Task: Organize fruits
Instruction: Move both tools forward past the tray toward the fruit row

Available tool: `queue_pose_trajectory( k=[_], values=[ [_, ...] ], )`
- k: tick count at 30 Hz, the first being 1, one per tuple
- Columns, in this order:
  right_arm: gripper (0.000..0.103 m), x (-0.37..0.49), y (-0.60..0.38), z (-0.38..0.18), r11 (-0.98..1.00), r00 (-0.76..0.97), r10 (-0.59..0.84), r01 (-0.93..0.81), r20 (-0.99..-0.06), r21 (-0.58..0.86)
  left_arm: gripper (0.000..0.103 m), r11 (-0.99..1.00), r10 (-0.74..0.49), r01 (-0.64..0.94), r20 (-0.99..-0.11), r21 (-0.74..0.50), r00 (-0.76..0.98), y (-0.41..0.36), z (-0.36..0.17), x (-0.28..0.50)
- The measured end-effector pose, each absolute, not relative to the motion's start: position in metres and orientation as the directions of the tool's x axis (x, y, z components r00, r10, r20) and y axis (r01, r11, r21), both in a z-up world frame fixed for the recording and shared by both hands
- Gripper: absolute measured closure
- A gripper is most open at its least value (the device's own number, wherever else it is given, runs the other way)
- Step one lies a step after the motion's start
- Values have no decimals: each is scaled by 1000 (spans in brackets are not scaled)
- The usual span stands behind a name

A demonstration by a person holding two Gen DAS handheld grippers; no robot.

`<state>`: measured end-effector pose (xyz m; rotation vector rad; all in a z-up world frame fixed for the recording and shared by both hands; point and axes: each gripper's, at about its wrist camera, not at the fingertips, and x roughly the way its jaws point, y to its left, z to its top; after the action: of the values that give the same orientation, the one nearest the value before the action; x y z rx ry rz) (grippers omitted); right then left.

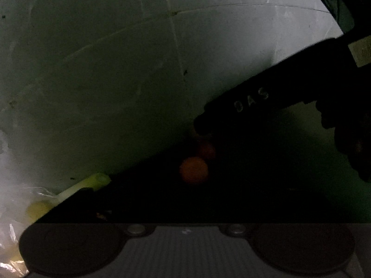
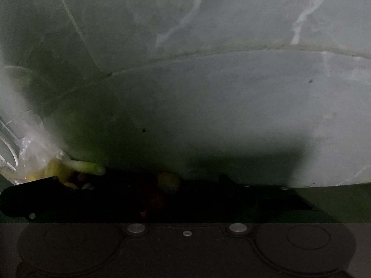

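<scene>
Two round orange fruits lie in deep shadow ahead of your left gripper, at about twelve o'clock, the farther, redder one touching the nearer. Your right gripper reaches in from three o'clock, its dark tip just above them; neither view lets you tell how wide either tool stands or what it holds. Farther off at nine o'clock, pale yellow fruit sits in a crinkled clear plastic bag against the grey marble wall.
</scene>
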<state>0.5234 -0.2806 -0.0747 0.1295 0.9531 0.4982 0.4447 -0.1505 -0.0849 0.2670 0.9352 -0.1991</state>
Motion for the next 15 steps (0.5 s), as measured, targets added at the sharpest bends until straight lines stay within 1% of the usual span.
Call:
queue_pose_trajectory(
  k=[2, 10, 15],
  values=[
    [47, 524, -277, -77, 875, 466, 469, -358, -750, 325, 41, 947, -56, 290, -815, 140, 576, -150, -85, 447],
    [55, 531, -271, -82, 868, 432, 485, -347, -760, 356, 54, 940, -83, 316, -812, 129, 578, -150, -83, 451],
    [58, 534, -267, -86, 871, 428, 481, -335, -765, 360, 57, 950, -102, 300, -818, 89, 567, -143, -85, 460]
  ],
)
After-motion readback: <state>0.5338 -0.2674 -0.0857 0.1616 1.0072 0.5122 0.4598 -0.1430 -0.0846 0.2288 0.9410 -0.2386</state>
